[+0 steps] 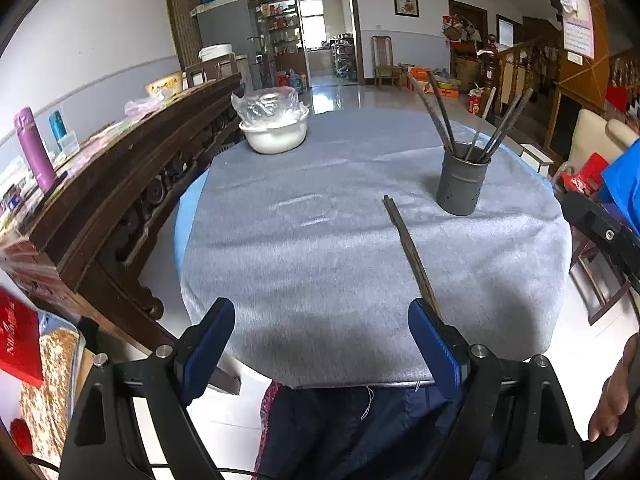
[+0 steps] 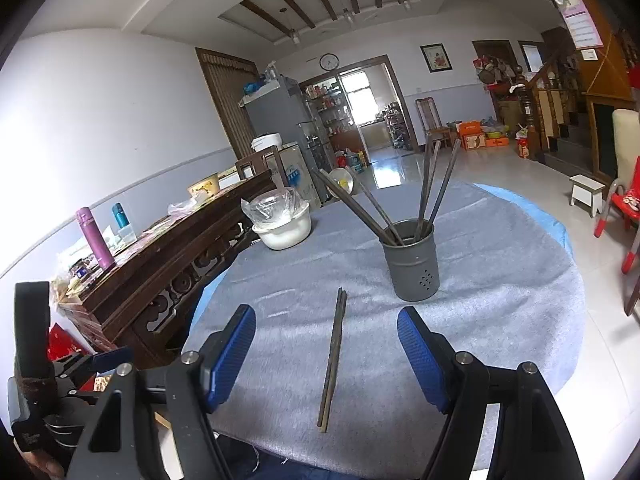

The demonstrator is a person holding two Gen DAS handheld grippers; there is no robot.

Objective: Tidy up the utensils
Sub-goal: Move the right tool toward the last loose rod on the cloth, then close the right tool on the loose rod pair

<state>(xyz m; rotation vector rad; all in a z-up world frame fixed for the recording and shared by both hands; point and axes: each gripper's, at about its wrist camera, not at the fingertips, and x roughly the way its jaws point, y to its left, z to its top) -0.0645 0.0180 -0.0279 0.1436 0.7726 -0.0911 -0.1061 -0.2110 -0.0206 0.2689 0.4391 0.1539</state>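
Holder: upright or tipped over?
Upright. The holder stands on its base on the cloth, chopsticks leaning out of its open top.

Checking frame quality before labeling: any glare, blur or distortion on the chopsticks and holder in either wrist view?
Left wrist: strong fisheye bending at the edges, black vignette corners; loose chopsticks and holder sharp; window glare on the floor behind, soft shadow on the grey cloth near the gripper. Right wrist: same distortion; chopsticks and holder sharp, left wall washed out.
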